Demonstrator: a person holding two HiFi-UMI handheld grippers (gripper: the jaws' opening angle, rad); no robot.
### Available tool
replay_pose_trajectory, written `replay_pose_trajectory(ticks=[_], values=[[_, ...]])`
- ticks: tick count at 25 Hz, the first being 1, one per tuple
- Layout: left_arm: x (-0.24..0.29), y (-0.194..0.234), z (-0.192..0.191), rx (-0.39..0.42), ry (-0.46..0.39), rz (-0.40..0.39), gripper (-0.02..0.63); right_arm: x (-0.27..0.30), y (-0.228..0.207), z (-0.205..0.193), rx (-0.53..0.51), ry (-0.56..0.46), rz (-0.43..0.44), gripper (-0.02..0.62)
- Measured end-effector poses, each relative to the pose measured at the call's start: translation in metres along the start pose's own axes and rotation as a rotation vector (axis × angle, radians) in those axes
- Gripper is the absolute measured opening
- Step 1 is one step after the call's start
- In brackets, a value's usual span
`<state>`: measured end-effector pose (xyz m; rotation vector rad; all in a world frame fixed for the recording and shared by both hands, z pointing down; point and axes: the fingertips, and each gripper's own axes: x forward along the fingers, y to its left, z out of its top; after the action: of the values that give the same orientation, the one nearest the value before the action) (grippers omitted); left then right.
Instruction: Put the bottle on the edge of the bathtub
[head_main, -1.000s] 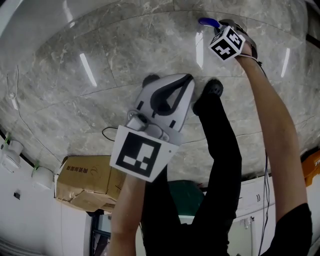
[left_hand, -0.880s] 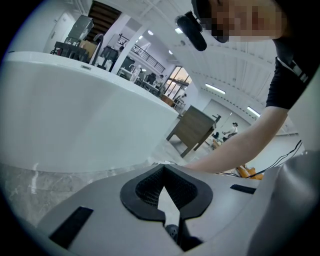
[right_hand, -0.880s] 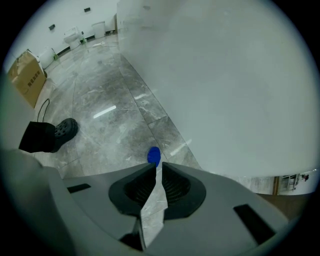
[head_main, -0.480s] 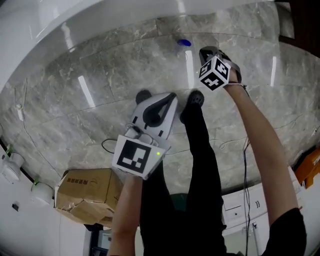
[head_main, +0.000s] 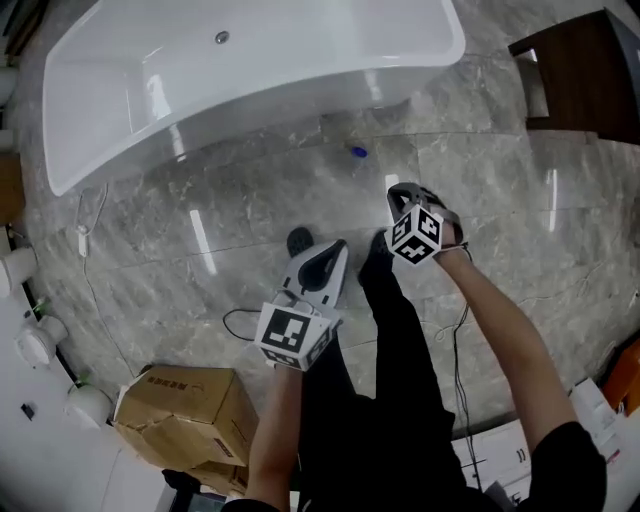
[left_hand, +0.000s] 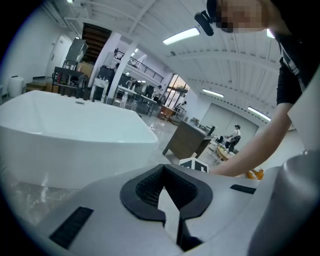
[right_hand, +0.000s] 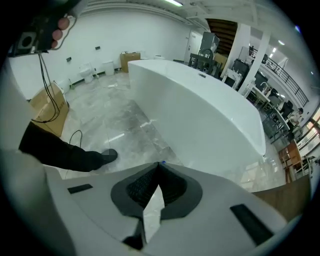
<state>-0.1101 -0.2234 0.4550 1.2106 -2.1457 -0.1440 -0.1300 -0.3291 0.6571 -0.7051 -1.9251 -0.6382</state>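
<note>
**Bottle on floor, grippers empty**

Only the head view clearly shows the bottle (head_main: 358, 152), on the floor beside the bathtub (head_main: 300, 92) base. Gripper views show left gripper (head_main: 338, 250) and right gripper (head_main: 403, 193) jaws together, nothing held. Earlier the right gripper was down at the bottle. Now both are raised, well apart from it.

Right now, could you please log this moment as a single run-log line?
left gripper: jaws shut, empty | right gripper: jaws shut, empty | blue bottle: on floor near bathtub, unheld | placing: not yet done
</note>
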Motion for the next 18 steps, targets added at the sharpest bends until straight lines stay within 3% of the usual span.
replay_pose_trajectory(ticks=[3, 7, 14, 18], values=[[-0.023, -0.032, 0.016, -0.003, -0.027, 0.036, 0.012, -0.056, 0.012, 0.008, -0.001, -0.06, 0.009, 0.012], [-0.059, -0.065, 0.036, -0.019, -0.074, 0.068, 0.012, -0.132, 0.028, 0.023, 0.072, -0.162, 0.028, 0.012], [-0.131, -0.101, 0.048, 0.028, -0.107, 0.083, 0.012, -0.246, 0.061, 0.054, 0.281, -0.36, 0.032, 0.014], [-0.175, -0.12, 0.055, 0.037, -0.171, 0.07, 0.012, -0.308, 0.084, 0.079, 0.37, -0.499, 0.03, 0.014]])
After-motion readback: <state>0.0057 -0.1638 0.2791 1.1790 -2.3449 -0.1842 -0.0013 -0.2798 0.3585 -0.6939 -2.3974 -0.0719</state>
